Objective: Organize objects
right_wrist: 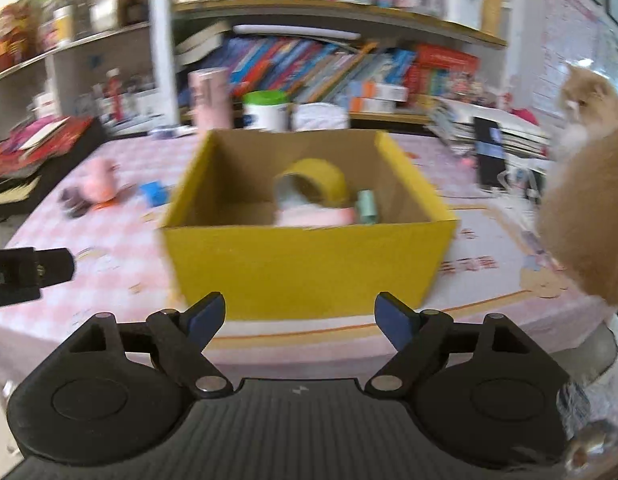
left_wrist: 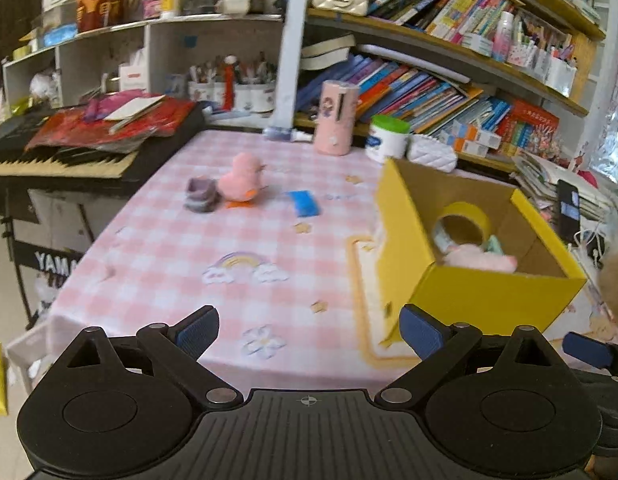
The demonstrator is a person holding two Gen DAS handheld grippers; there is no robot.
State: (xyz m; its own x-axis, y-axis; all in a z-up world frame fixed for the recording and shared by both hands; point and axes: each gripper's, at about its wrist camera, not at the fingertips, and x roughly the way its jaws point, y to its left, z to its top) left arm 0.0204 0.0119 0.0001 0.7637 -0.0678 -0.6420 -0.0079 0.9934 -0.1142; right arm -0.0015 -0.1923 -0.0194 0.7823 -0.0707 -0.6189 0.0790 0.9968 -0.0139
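Observation:
A yellow cardboard box (left_wrist: 489, 300) (right_wrist: 309, 264) stands open on the pink checked tablecloth (left_wrist: 181, 256). Inside it lie a roll of yellow tape (left_wrist: 465, 224) (right_wrist: 317, 180), a pink soft item (left_wrist: 481, 260) (right_wrist: 313, 216) and a small green thing (right_wrist: 367, 206). On the cloth to the left sit a pink plush duck (left_wrist: 241, 178) (right_wrist: 99, 182), a purple-grey cup-like object (left_wrist: 201, 194) and a blue flat piece (left_wrist: 305, 202) (right_wrist: 153, 192). My left gripper (left_wrist: 309, 330) is open and empty near the table's front edge. My right gripper (right_wrist: 299, 316) is open and empty in front of the box.
A pink cylinder (left_wrist: 335, 118), a white tub with a green lid (left_wrist: 389, 138) and a white quilted pouch (left_wrist: 431, 152) stand at the back. A keyboard (left_wrist: 61, 160) borders the table's left. A ginger cat (right_wrist: 585, 208) sits at the right edge. Bookshelves (left_wrist: 449, 68) fill the background.

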